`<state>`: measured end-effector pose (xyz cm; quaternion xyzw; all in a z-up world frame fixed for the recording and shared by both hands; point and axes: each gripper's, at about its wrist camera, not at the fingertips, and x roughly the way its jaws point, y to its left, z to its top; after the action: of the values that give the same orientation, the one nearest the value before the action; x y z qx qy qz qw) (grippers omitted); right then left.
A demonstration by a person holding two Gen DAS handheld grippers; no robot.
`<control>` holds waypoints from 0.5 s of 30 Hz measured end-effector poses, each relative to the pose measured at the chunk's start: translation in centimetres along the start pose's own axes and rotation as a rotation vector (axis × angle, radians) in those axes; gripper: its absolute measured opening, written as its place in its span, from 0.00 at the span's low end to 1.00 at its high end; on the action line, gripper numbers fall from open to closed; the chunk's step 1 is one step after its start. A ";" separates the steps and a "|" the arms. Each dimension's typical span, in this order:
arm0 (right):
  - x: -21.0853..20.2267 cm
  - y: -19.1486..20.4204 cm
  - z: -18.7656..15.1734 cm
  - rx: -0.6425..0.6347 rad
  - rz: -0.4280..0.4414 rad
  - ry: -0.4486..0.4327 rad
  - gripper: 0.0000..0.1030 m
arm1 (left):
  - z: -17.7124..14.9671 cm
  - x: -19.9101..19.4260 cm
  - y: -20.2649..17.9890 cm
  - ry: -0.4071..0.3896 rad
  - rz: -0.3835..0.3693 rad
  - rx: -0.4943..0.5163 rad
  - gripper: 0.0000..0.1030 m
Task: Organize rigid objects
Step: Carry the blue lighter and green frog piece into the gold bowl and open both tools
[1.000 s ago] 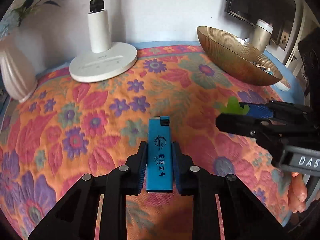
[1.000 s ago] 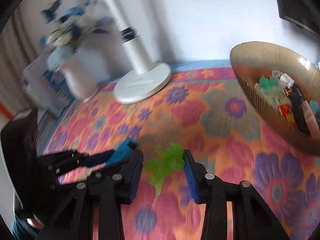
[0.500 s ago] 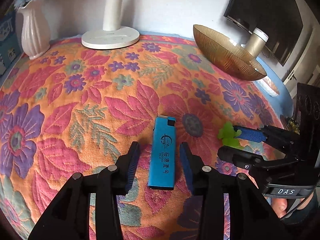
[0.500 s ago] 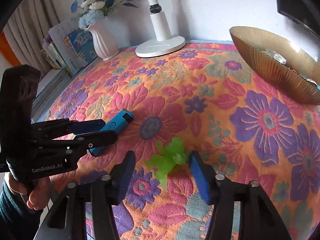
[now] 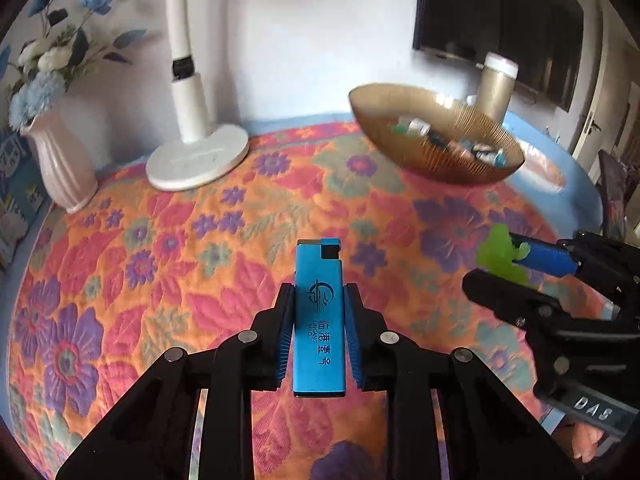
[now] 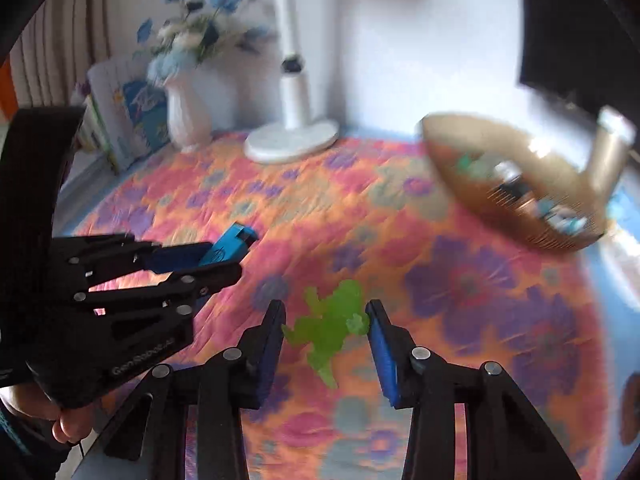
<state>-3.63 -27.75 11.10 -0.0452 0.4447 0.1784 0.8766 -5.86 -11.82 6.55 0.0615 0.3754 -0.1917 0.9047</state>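
Observation:
My left gripper [image 5: 319, 308] is shut on a flat blue lighter [image 5: 318, 320] and holds it above the flowered cloth; it also shows from the side in the right wrist view [image 6: 228, 249]. My right gripper [image 6: 326, 328] is shut on a green translucent toy figure [image 6: 330, 330], its pads touching both sides. The figure also shows at the right of the left wrist view [image 5: 502, 254]. A golden ribbed bowl [image 5: 436, 140] holding several small items stands at the back right; it is blurred in the right wrist view [image 6: 508, 196].
A white lamp base [image 5: 198, 158] stands at the back centre. A pale vase [image 5: 60, 164] with blue flowers is at the back left. A beige bottle [image 5: 494, 88] stands behind the bowl. Books [image 6: 132, 120] lean beside the vase. The flowered cloth [image 5: 160, 248] covers the table.
Both grippers have closed on their objects, the left on the lighter and the right on the green figure, and lifted them off the cloth. The views now look more level toward the bowl.

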 end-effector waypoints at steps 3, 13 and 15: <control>-3.2 -5.1 3.2 0.084 -0.067 -0.094 0.39 | 4.7 -0.4 -2.3 -0.063 -0.067 0.036 0.20; 2.0 -19.8 9.3 0.453 -0.158 0.090 0.40 | 14.3 5.7 -8.3 -0.076 -0.161 0.060 0.20; 3.3 -20.9 10.0 0.457 -0.162 0.072 0.40 | 14.7 6.8 -8.6 -0.082 -0.151 0.070 0.22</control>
<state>13.20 -43.99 12.81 0.1126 0.4992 0.0007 0.8591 4.76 -25.52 12.52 0.0568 0.3348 -0.2747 0.8996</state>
